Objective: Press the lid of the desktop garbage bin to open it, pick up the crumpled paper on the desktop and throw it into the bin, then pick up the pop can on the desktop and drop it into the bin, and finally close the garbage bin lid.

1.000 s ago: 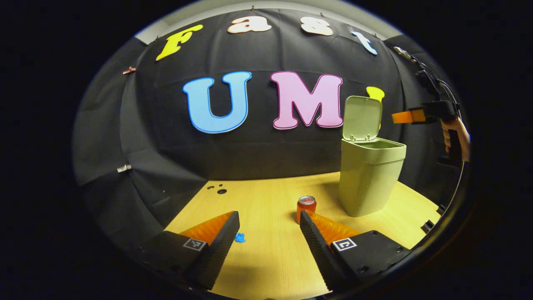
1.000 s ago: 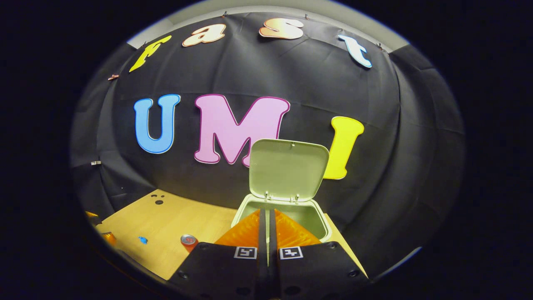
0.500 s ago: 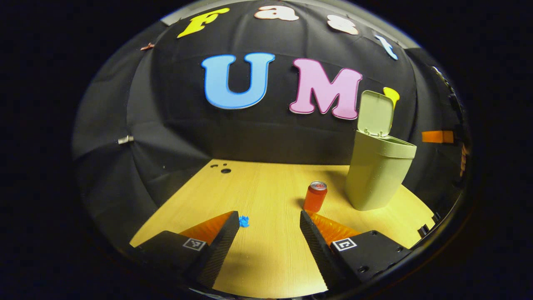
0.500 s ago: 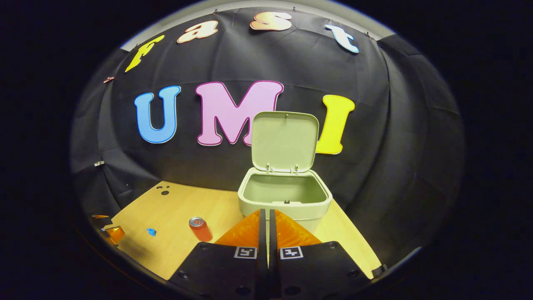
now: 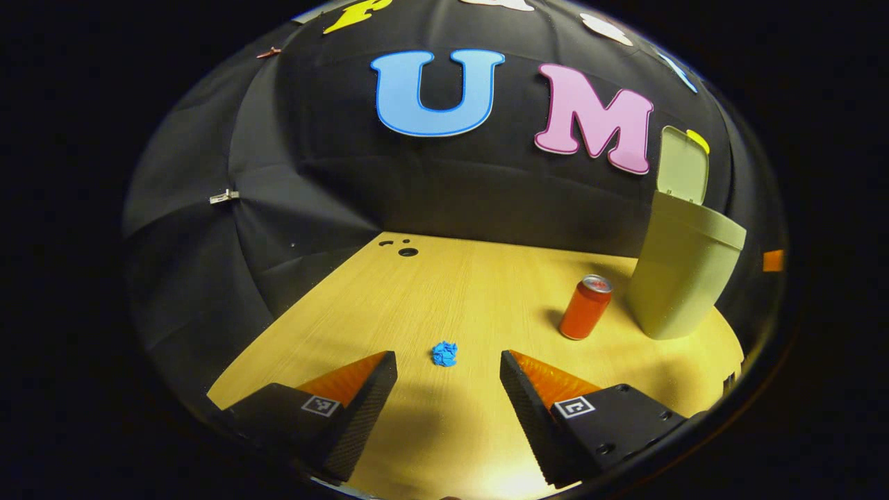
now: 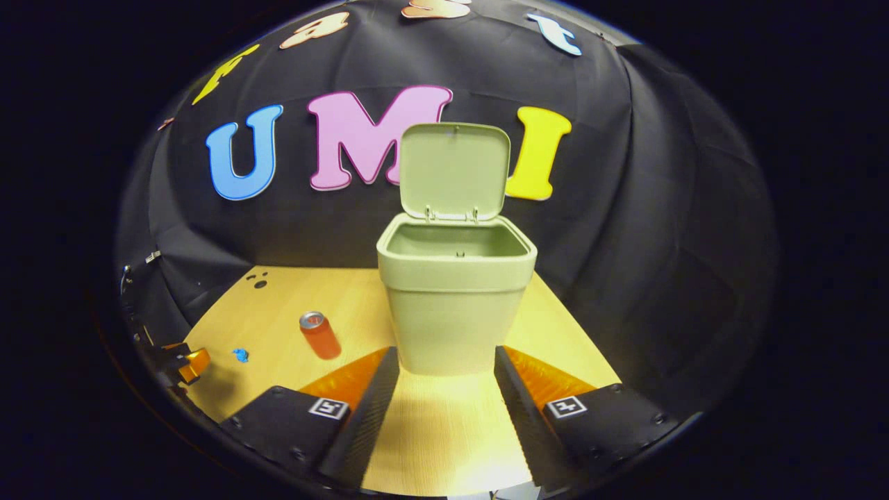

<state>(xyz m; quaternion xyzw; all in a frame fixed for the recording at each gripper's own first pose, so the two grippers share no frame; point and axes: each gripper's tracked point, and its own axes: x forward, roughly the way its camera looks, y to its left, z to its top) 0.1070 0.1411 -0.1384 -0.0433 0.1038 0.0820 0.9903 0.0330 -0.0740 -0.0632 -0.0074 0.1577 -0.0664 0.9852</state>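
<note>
The pale green bin [image 6: 455, 312] stands on the wooden desktop with its lid [image 6: 453, 170] raised upright. In the left gripper view the bin [image 5: 684, 278] is at the far right. A small blue crumpled paper [image 5: 444, 353] lies just ahead of my left gripper [image 5: 448, 368], which is open, the paper near the gap between its fingertips. The orange pop can [image 5: 585, 307] stands upright to the right, beside the bin. My right gripper [image 6: 444, 357] is open, directly in front of the bin. The can [image 6: 319, 335], the paper [image 6: 241, 355] and the left gripper [image 6: 184, 361] lie to its left.
The wooden desktop [image 5: 451, 292] has a few small dark holes [image 5: 406, 251] near its far left corner. Black cloth walls close the booth on all sides behind the desk. A metal clip [image 5: 222, 198] sits on the left wall.
My left gripper has tilted down and swung left, bringing the blue paper between its fingertips. My right gripper has opened, drawn back from the bin and lowered.
</note>
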